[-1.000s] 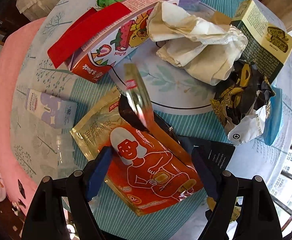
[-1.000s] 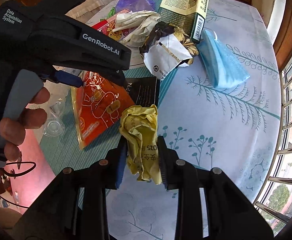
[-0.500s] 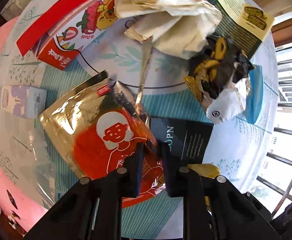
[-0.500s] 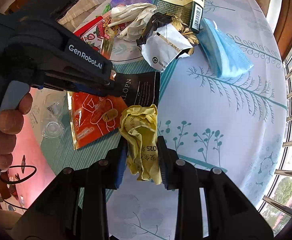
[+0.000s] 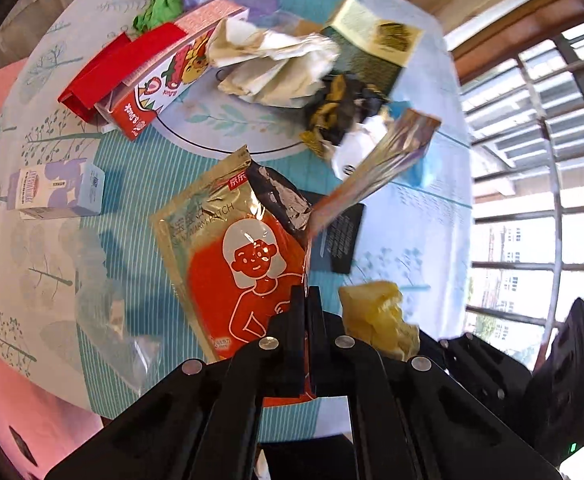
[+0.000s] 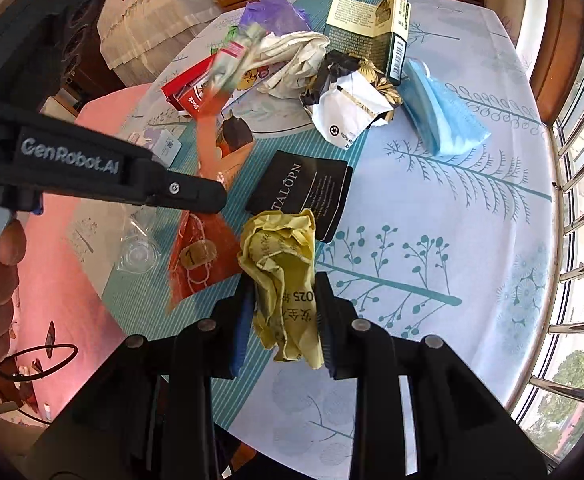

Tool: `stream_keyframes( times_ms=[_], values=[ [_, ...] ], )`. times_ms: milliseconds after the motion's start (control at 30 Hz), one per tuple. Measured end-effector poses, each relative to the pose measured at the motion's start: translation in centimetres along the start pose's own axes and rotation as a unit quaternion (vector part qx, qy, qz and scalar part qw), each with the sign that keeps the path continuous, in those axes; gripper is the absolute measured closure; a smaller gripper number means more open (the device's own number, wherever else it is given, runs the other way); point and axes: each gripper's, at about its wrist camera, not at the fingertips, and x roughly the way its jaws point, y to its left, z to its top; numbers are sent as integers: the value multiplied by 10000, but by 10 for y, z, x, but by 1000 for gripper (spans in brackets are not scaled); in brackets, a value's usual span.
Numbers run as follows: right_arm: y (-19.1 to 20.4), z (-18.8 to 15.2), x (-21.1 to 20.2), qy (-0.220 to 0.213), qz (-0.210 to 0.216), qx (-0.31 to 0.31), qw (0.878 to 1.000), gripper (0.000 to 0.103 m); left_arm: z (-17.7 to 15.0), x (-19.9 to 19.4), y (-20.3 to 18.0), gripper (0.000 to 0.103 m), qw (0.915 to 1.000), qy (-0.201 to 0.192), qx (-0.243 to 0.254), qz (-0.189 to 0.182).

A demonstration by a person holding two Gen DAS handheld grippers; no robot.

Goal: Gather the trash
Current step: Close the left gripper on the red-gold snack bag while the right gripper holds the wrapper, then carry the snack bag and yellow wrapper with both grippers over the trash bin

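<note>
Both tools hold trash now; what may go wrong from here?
The left tool pinches only an edge of the orange foil pouch, whose torn strip flaps, so it may slip. The crumpled yellow paper in the right tool bulges out and may drop.

Counted across both wrist views: two black two-finger grippers, left gripper (image 5: 304,300) and right gripper (image 6: 284,312). Three printed cardboard boxes: red strawberry-print carton (image 5: 164,80) at ten o'clock, dark green box (image 6: 375,32) at twelve, small lilac-and-white box (image 5: 58,190) at nine. One orange-and-gold foil pouch (image 5: 232,248), one crumpled yellow paper wad (image 6: 284,264), one flat black card sleeve (image 6: 303,192), one pale blue face mask (image 6: 439,116) at two o'clock, one purple plastic bag (image 6: 272,14)
</note>
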Motion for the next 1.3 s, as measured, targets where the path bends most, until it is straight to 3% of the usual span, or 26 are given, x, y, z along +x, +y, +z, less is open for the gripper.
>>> stream_keyframes(
  times_ms=[333, 467, 633, 800, 967, 1133, 1300],
  values=[
    [56, -44, -65, -481, -362, 181, 9980, 77, -82, -104, 14, 103, 9918, -513, 1007, -589],
    [92, -74, -84, -655, -511, 397, 9958, 77, -145, -150, 27, 103, 9823, -651, 1619, -676],
    [140, -122, -93, -652, -662, 623, 9937, 77, -221, -171, 64, 103, 9702, -711, 2168, -820],
    [178, -175, -90, -567, -805, 759, 9922, 77, -287, -166, 101, 103, 9626, -624, 2484, -885],
    [199, -226, -68, -196, -810, 1001, 9915, 77, -333, -148, 127, 103, 9627, -420, 2522, -889],
    [196, -263, -32, 229, -758, 1280, 9886, 77, -360, -115, 143, 103, 9663, -332, 2418, -819],
    [169, -291, 21, 442, -719, 1653, 9826, 77, -366, -54, 151, 103, 9707, -339, 2249, -782]
  ],
)
